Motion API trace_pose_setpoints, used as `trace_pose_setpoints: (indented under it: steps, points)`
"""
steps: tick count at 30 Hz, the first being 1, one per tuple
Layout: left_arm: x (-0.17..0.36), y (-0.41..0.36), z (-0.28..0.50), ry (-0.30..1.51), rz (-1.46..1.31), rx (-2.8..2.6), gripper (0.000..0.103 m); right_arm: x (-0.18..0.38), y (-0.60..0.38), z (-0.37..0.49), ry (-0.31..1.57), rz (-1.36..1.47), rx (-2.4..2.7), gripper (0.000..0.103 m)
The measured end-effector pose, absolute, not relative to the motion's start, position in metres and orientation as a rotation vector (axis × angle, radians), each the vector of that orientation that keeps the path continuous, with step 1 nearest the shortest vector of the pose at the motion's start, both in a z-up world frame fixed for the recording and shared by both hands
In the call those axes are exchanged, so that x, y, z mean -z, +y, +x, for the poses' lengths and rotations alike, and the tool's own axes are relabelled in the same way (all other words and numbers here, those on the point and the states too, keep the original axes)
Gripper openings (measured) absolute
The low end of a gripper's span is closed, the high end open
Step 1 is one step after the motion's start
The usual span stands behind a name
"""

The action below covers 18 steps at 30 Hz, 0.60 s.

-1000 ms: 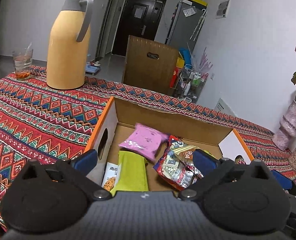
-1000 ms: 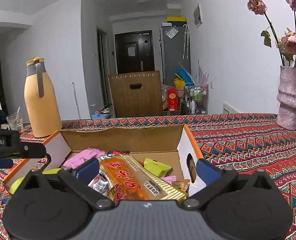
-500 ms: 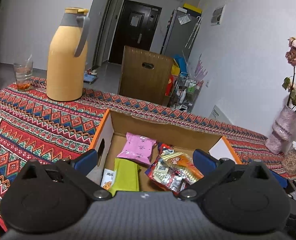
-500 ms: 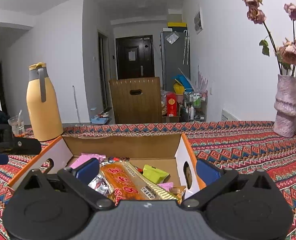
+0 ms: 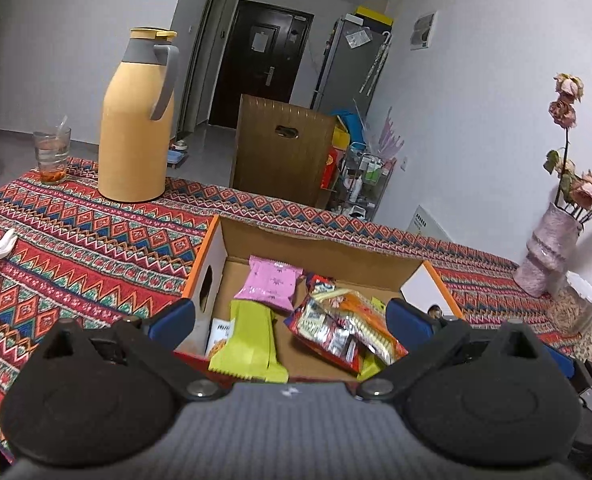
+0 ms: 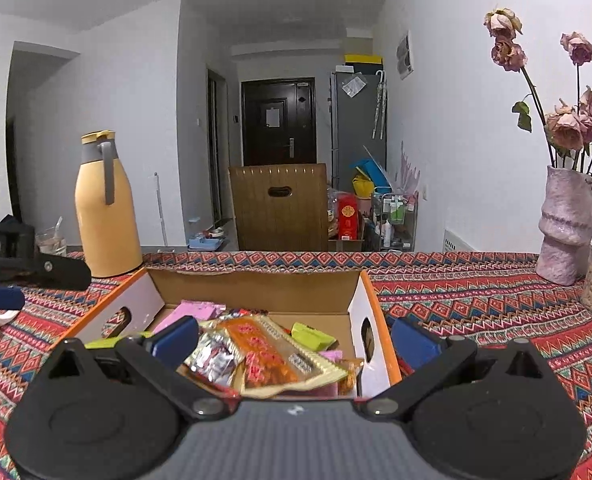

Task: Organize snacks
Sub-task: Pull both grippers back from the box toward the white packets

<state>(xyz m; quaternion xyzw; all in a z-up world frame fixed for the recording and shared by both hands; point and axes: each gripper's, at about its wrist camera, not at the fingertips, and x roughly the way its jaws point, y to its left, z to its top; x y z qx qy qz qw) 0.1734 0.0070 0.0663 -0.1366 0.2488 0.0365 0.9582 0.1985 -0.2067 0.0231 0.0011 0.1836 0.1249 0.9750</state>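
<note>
Since both the left tool [image 5: 289, 314] and the right tool [image 6: 293, 334] hang released and empty above the cardboard box [image 6: 255, 290] on the worktop [image 6: 476, 300], where the snacks [image 6: 263, 354] already lie, the packing looks nearly done; any next move means finding a remaining packet.

A big yellow jug [image 5: 133, 120] and a glass [image 5: 51, 155] are standing on the tabletop [image 5: 95, 240]. A pink vase [image 6: 566, 224] is holding dried roses [image 6: 568, 128].
</note>
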Motion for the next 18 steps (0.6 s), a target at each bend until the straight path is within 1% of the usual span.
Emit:
trace_pose_setpoints:
  steps: [8,18]
  points:
    - [-0.053,0.013,0.146,0.547,-0.248,-0.075,0.103,-0.012,-0.217,0.164,0.402,0.001,-0.258,0.103]
    - [-0.021,0.018,0.117,0.628,-0.205,-0.071,0.103,0.014,-0.23,0.135,0.481,0.008,-0.253,0.103]
